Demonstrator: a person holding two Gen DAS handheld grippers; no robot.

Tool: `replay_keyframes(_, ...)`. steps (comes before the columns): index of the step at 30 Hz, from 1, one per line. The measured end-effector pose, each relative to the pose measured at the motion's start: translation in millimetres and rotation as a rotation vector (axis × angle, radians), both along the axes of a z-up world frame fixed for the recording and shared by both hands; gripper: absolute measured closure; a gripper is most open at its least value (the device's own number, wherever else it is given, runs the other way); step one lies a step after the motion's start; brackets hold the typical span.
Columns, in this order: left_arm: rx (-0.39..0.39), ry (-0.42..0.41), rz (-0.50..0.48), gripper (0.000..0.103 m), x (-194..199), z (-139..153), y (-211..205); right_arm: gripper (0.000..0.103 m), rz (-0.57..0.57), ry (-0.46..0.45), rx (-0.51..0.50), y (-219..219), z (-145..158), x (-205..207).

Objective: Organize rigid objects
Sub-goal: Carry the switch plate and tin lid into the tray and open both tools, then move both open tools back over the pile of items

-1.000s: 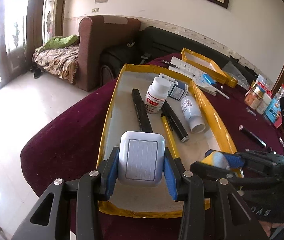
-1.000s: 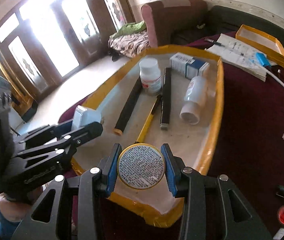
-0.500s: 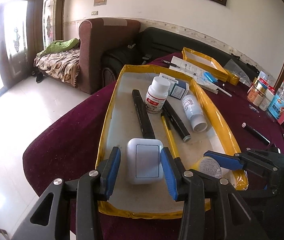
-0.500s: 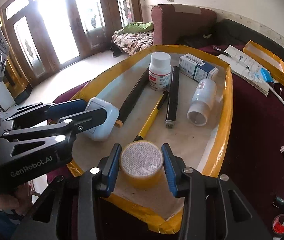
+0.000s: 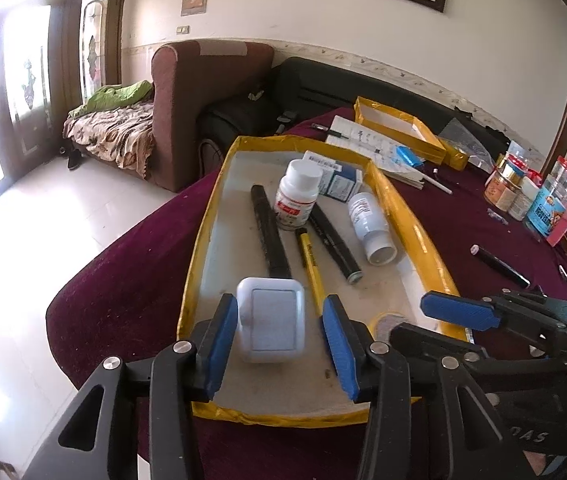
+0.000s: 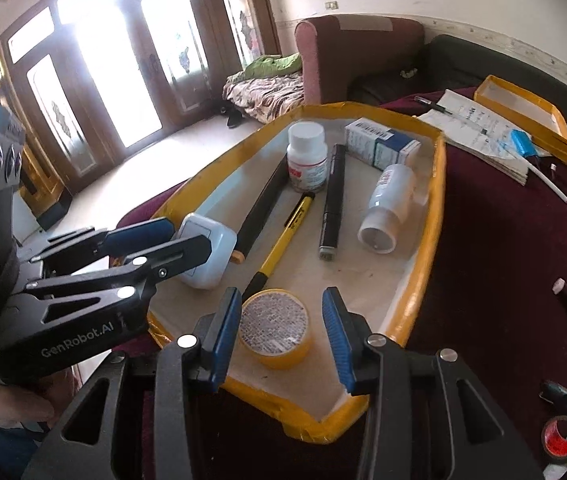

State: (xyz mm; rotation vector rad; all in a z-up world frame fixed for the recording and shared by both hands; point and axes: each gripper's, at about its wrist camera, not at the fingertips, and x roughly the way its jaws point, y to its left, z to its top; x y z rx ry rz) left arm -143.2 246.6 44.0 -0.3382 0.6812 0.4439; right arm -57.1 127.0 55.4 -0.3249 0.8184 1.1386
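A yellow-rimmed tray on the maroon table holds bottles, pens and a box. A white square case lies at the tray's near end between the fingers of my open left gripper, which no longer grips it. A round yellow tin lies on the tray floor between the fingers of my open right gripper, free of the pads. The left gripper also shows in the right wrist view, and the right gripper in the left wrist view.
In the tray lie a white upright bottle, a tipped white bottle, a yellow pen, two black markers and a blue-white box. A black marker, jars and a second yellow tray sit on the table.
Both grippers opened. The white case and the yellow tin were set down on the tray floor and let go, and both grippers have drawn back slightly.
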Motion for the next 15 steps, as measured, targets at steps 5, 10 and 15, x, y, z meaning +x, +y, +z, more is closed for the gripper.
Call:
replay_keyframes(5, -0.005, -0.024, -0.043, 0.054, 0.4, 10.4, -13.9, 0.062, -0.015, 0.004, 0.043, -28.5, 15.9, -1.3)
replay_keyframes(10, 0.001, -0.035, -0.11, 0.051, 7.5, 19.9, -36.6, 0.062, -0.055, -0.002, 0.101, -83.7, 35.0, 1.8)
replay_keyframes(15, 0.01, -0.025, -0.205, 0.047, 23.9, 24.8, -69.8, 0.06, -0.184, -0.061, 0.139, -162.7, 48.4, 17.0)
